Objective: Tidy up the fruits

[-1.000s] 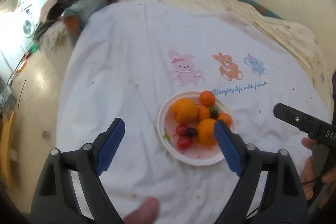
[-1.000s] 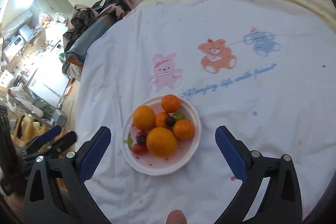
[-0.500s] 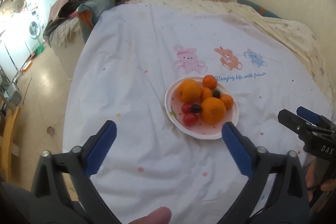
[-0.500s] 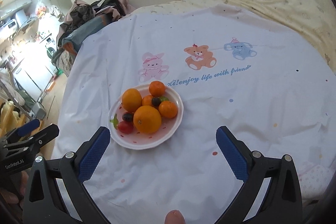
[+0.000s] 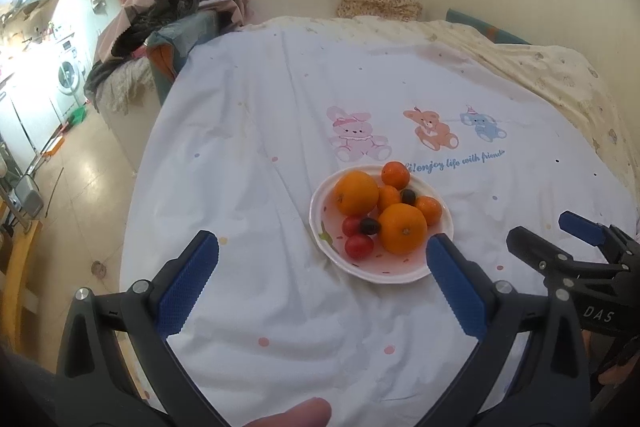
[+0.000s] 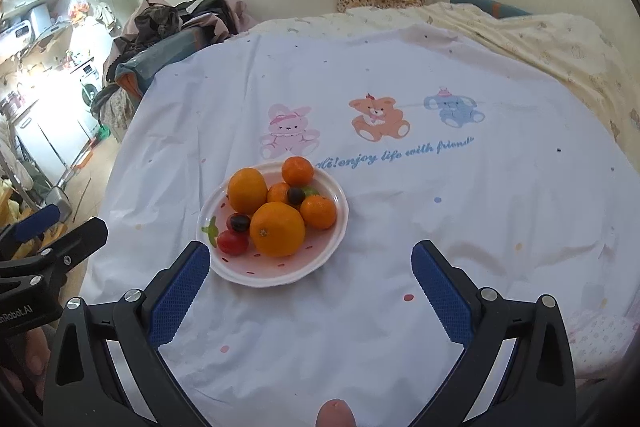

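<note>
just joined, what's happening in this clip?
A person holds a gripper in each hand over a bed sheet. Left gripper and right gripper are both open and empty, short of a white plate piled with oranges, tangerines, grapes and cherry tomatoes. Nothing is picked yet.

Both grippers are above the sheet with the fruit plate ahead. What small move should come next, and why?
Probably ease the right gripper forward and down toward the near large orange. Both grippers are open and empty; the left gripper also hangs short of the plate. All the fruit is piled on that one plate, and this orange sits at the front, the most exposed piece.
</note>
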